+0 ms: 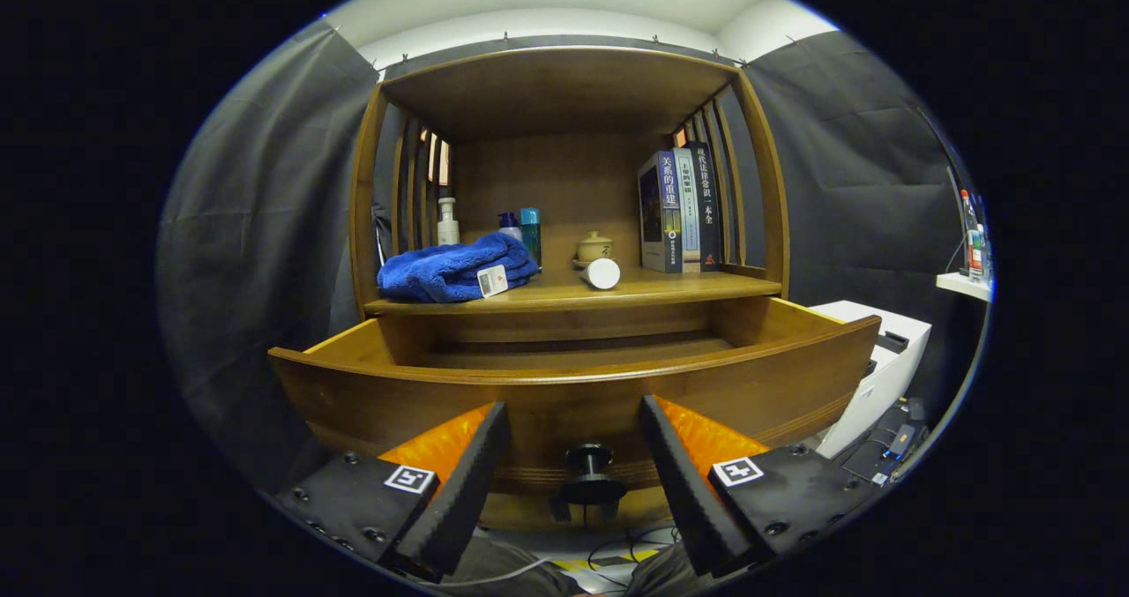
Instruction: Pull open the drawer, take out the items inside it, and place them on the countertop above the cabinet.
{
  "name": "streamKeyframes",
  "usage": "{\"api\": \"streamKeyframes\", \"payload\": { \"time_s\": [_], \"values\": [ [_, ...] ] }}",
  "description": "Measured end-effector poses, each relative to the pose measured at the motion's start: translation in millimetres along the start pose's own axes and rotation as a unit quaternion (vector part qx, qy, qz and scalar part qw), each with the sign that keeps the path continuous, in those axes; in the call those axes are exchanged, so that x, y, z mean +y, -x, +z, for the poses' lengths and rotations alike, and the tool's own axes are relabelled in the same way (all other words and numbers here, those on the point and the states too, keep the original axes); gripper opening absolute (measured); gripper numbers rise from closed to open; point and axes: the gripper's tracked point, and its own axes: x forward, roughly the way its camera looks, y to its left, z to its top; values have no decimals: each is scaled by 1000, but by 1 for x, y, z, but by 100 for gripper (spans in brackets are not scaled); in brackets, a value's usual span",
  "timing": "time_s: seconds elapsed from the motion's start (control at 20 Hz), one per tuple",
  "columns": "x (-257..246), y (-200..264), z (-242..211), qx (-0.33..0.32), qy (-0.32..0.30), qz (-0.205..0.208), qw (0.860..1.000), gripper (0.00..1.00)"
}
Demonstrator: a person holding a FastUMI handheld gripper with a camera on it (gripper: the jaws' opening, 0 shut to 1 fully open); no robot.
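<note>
The drawer (pixel 573 376) is pulled open in the middle of the frame, and its round knob (pixel 589 473) sits low between the fingers. The gripper (pixel 573 429) is spread wide and holds nothing. On the bench (pixel 653 290) above lie a blue towel (pixel 454 269), a white cup (pixel 603 273) on its side and some books (pixel 679 211).

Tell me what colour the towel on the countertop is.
Blue; the towel shows best in the gripper view, beyond the open tongs.
</note>
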Motion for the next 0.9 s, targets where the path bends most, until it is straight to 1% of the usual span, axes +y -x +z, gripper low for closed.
{"api": "streamKeyframes", "payload": {
  "time_s": [0.45, 0.65, 0.9],
  "values": [
    [-2, -28, 11, -3, 8, 3, 1000, 99],
    [-2, -51, 15, -1, 10, 1, 1000, 99],
    [-2, -91, 23, 1, 9, 0, 1000, 99]
  ]
}}
